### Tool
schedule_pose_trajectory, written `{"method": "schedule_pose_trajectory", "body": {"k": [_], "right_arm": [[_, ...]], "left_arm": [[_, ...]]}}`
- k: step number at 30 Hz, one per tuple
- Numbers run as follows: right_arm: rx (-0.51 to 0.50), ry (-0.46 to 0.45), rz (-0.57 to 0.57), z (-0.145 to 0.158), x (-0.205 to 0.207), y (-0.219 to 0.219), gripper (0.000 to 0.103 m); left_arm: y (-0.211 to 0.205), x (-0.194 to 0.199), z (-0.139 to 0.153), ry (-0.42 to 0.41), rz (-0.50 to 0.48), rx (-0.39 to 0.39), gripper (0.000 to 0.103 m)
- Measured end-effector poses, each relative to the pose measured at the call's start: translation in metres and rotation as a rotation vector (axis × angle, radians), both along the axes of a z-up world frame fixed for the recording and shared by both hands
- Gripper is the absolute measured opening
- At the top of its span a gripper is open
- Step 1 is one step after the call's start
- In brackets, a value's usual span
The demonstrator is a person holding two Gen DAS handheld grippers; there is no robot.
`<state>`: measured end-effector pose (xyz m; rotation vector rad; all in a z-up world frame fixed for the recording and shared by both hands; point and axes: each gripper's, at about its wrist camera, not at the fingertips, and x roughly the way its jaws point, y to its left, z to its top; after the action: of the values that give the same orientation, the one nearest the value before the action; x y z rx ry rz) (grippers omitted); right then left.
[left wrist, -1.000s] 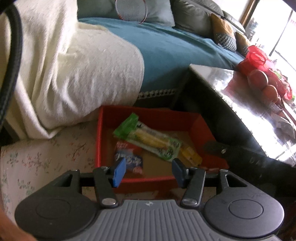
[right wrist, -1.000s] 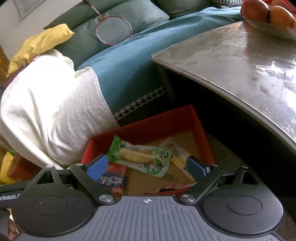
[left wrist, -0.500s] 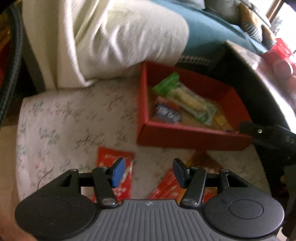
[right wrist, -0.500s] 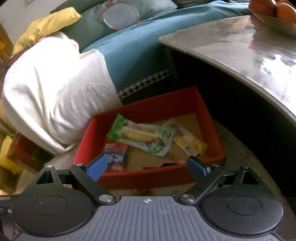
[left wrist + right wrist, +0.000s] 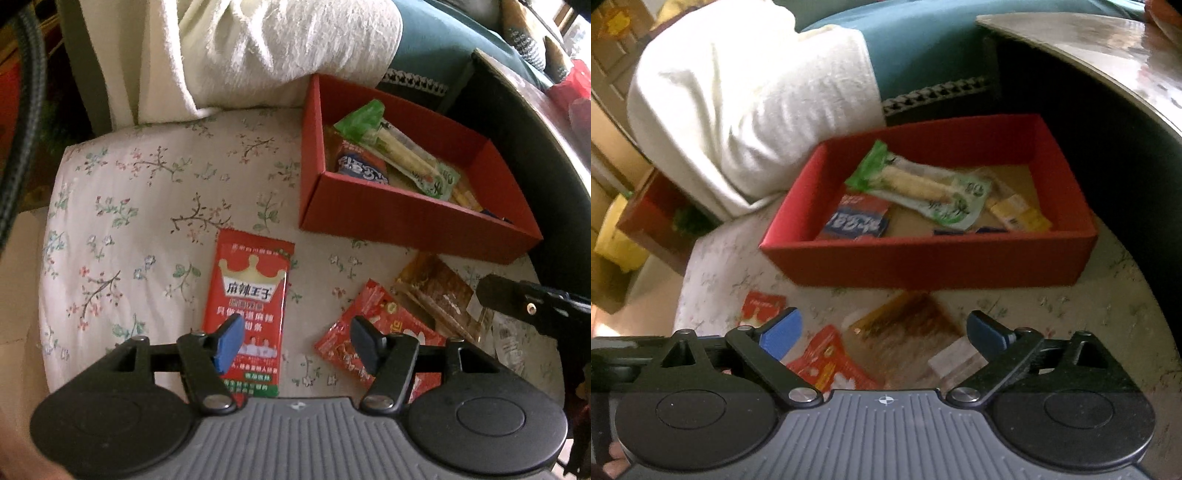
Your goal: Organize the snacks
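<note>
left gripper (image 5: 295, 341) tilted steeply down, jaws opening, nothing between them, above tall red packet (image 5: 248, 310) and crumpled red packet (image 5: 373, 339) | right gripper (image 5: 886, 332) wide, nothing held, over brown packet (image 5: 908, 321) | bare flowered cloth (image 5: 140, 206) at left | red box (image 5: 413, 225) upper right, holding snacks, near dark table edge (image 5: 1108, 74)

Black hand-held gripper (image 5: 295, 341), blue fingertips (image 5: 229, 341), grey ribbed body, silver screws

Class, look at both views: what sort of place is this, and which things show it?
Most likely a home living room: a teal sofa draped with a white blanket, a flower-print cushioned seat bearing a red snack box, and a low table beside it.
</note>
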<state>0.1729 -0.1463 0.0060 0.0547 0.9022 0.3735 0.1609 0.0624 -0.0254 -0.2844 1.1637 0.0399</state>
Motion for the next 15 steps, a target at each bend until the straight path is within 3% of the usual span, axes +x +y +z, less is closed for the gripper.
{"method": "schedule_pose_trajectory", "body": {"k": [8, 15], "right_arm": [[0.045, 0.001, 0.056, 0.008, -0.033, 0.012, 0.101], [0.02, -0.023, 0.104, 0.011, -0.047, 0.018, 0.102]], "left_arm": [[0.009, -0.017, 0.012, -0.03, 0.025, -0.031, 0.057], [0.017, -0.008, -0.002, 0.008, 0.064, 0.026, 0.061]]}}
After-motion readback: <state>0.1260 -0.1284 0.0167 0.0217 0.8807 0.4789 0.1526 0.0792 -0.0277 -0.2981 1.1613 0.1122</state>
